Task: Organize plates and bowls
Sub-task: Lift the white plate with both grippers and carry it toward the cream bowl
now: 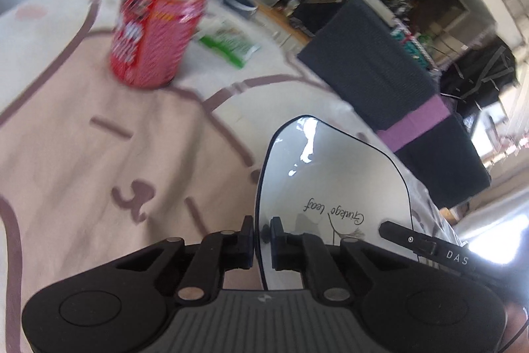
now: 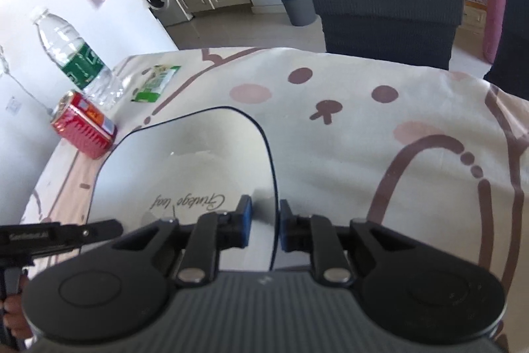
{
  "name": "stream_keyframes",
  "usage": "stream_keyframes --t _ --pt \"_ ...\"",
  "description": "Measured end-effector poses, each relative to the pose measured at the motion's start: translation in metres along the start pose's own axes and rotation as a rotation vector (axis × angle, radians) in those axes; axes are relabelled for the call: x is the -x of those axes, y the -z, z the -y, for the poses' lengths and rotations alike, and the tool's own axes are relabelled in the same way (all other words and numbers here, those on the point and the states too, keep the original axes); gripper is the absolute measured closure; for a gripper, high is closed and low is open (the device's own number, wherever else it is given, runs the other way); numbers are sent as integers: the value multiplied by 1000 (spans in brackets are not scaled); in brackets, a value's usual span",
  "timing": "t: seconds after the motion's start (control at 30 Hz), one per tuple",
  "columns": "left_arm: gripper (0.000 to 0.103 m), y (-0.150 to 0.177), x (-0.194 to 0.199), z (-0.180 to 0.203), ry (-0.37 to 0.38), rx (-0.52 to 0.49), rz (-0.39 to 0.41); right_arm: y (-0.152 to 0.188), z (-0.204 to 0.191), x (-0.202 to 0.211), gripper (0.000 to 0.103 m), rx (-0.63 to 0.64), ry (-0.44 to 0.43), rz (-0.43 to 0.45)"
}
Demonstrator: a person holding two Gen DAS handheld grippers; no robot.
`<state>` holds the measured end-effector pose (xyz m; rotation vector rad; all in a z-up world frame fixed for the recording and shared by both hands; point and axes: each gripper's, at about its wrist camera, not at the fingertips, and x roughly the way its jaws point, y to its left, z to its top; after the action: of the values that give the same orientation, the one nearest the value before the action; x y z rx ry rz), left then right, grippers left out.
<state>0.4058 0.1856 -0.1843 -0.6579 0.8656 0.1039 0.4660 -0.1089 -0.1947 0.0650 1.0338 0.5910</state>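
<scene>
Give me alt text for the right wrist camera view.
The right claw straddles the near rim of a white plate with a dark edge, its pads not quite pressing. Beyond, on a cartoon-print tablecloth, stand a red can and a water bottle.

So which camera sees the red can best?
The right wrist view: the red can looks sharp there, beside the water bottle. The left wrist view shows it bigger but blurred.
</scene>
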Motion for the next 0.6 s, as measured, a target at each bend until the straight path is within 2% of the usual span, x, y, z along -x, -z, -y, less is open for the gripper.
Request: stream_keyframes --t 0.2,0.33,0.43,0.6 --pt "93 -6 33 26 68 -39 58 0 -5 45 84 36 29 100" --pt "93 -3 71 54 124 -107 101 11 -8 97 86 33 12 165" --pt "93 12 98 77 168 -166 110 31 -7 140 87 12 18 203" --pt "94 49 142 108 231 -259 81 79 0 207 87 -66 53 249"
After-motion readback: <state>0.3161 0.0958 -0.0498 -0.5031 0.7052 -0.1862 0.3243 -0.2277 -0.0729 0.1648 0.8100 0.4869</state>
